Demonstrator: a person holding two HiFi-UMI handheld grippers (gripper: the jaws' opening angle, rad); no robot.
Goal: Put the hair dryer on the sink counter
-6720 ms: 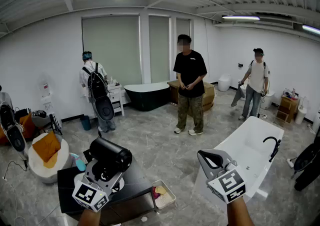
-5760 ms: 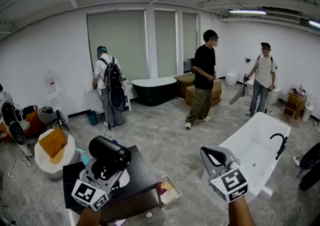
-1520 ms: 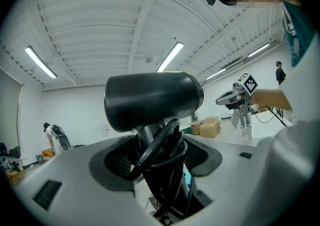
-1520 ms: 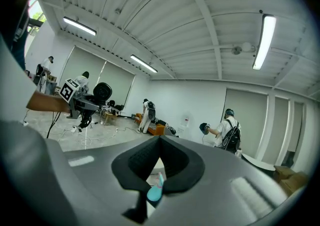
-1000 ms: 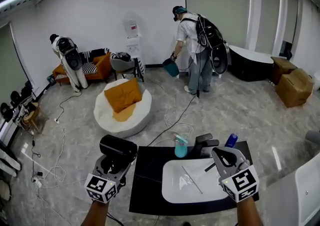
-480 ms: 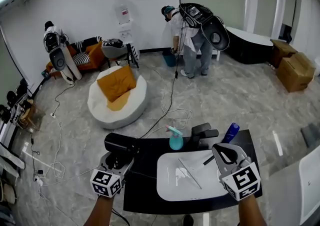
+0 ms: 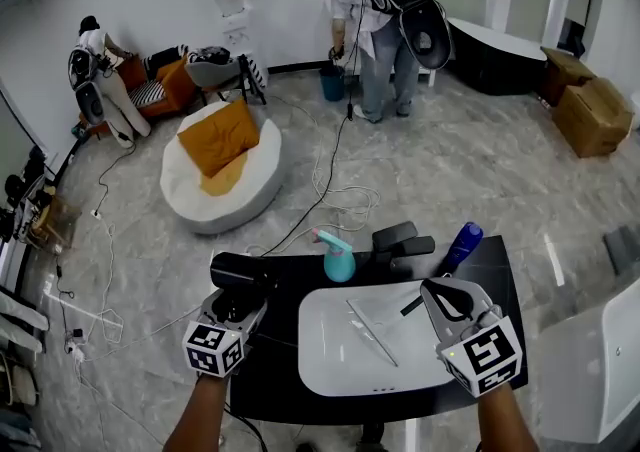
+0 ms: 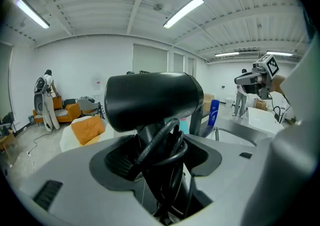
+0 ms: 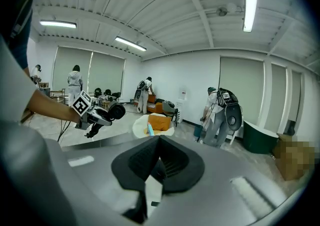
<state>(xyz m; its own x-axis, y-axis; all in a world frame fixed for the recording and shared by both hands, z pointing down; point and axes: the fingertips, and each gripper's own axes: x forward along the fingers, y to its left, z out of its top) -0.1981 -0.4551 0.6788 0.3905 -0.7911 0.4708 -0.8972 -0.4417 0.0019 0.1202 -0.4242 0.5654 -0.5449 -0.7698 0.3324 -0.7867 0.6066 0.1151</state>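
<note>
The black hair dryer [image 7: 241,271] stands upright in my left gripper [image 7: 232,306], over the left end of the black sink counter [image 7: 282,380]. In the left gripper view its barrel [image 8: 150,101] fills the middle, and the handle with its cord wound round it sits between the jaws of the left gripper [image 8: 159,156], which is shut on it. My right gripper [image 7: 441,294] hovers over the right side of the white basin [image 7: 340,350]. In the right gripper view, the right gripper [image 9: 156,164] is shut with nothing in it.
At the counter's back stand a teal spray bottle [image 7: 336,256], a black faucet [image 7: 400,240] and a blue bottle [image 7: 463,243]. A white beanbag [image 7: 190,202] with an orange cushion and loose cables [image 7: 340,205] lie on the floor beyond. A person with a backpack [image 7: 375,20] stands further back.
The view has closed in on the counter and tilted down. The left gripper with the hair dryer now sits over the counter's left end; the right gripper stays over the basin.
</note>
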